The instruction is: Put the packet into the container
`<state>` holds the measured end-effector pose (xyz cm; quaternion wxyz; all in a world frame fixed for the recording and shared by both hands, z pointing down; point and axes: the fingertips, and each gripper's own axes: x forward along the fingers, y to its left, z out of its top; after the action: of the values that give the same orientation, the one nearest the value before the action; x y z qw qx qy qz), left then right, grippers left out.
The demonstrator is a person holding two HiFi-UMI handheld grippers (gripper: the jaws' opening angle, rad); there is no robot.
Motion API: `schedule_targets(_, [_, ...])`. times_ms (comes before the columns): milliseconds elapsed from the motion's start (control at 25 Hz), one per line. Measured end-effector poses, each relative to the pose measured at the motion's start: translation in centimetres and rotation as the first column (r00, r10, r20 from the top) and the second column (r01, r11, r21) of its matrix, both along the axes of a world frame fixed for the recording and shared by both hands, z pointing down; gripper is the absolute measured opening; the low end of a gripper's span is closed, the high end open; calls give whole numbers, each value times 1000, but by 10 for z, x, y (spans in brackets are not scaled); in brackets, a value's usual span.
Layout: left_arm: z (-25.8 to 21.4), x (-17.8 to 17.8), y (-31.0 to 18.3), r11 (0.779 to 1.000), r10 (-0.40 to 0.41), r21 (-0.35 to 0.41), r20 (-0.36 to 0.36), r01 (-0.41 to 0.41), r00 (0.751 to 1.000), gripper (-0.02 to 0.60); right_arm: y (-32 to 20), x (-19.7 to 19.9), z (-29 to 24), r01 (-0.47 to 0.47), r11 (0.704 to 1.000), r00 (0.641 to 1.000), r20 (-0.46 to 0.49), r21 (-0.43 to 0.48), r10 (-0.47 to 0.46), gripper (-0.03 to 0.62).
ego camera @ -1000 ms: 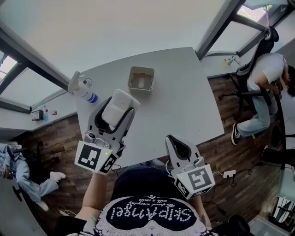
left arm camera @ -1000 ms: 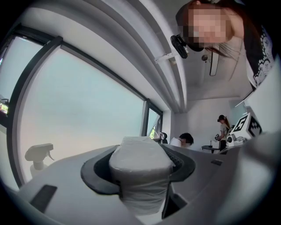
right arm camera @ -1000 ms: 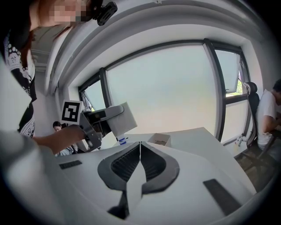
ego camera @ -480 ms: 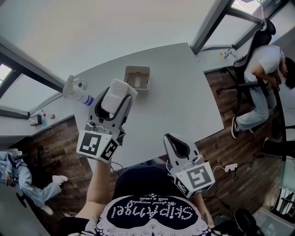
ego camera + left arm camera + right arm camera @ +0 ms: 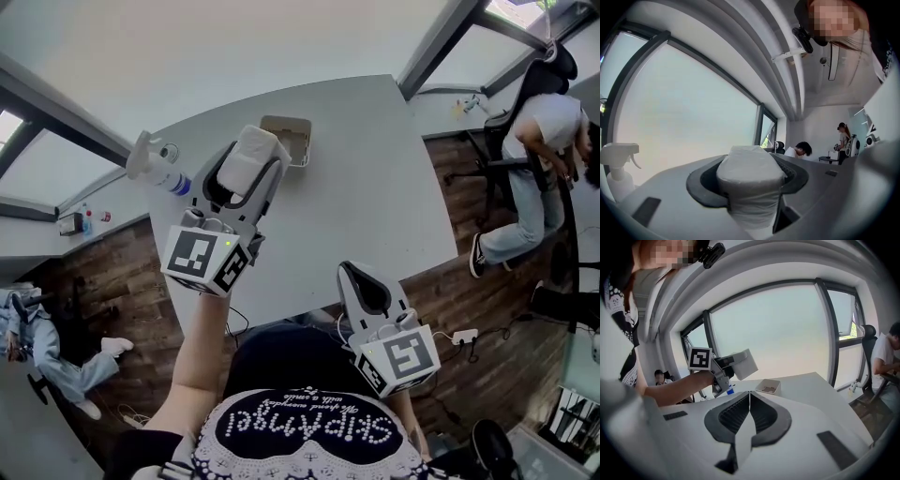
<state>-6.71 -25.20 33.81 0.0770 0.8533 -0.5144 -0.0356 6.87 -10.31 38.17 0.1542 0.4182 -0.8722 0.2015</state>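
Note:
My left gripper (image 5: 251,157) is shut on a white packet (image 5: 250,159), raised above the grey table (image 5: 366,197). In the left gripper view the packet (image 5: 751,180) fills the space between the jaws. The small beige container (image 5: 292,131) sits on the table just beyond the packet, partly hidden by it. In the right gripper view the container (image 5: 768,386) shows open-topped, with the packet (image 5: 746,363) held up to its left. My right gripper (image 5: 361,289) is shut with nothing in it, low near the table's front edge; its jaws (image 5: 749,408) meet.
A spray bottle (image 5: 155,166) stands at the table's left corner, also in the left gripper view (image 5: 616,164). A person sits on an office chair (image 5: 544,141) at the right, beyond the table. Wood floor surrounds the table.
My left gripper has carried the packet forward and up, so it now overlaps the container's near edge. The right gripper has hardly moved.

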Motion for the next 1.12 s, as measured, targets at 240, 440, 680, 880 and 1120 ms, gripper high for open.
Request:
schedule_targets(240, [18,-2,-17,1000,-21,-20,25,22,999,274,-2,2,2,-4,1000,1000,1,-9,4,15])
schedule_targets(440, [33,2,-32,1000,-22,-11,49,23,999,275,-5,7,6,-10,1000,1000,0,-19,10,15])
schedule_targets(680, [50,3,-53,999,-38,-20,52,39,998,273,-7,7,9,-7,999,1000,1,-37,7,15])
schedule_targets(880, [55,4,-65,999,-38,-15,61,39,997,273,-13,9,13,-18,999,1000,3,-51,19,15])
schedule_targets(1120, [69,8,-75,998,-37,-41,76,40,996,275,-15,13,17,-22,997,1000,-3,-68,22,15])
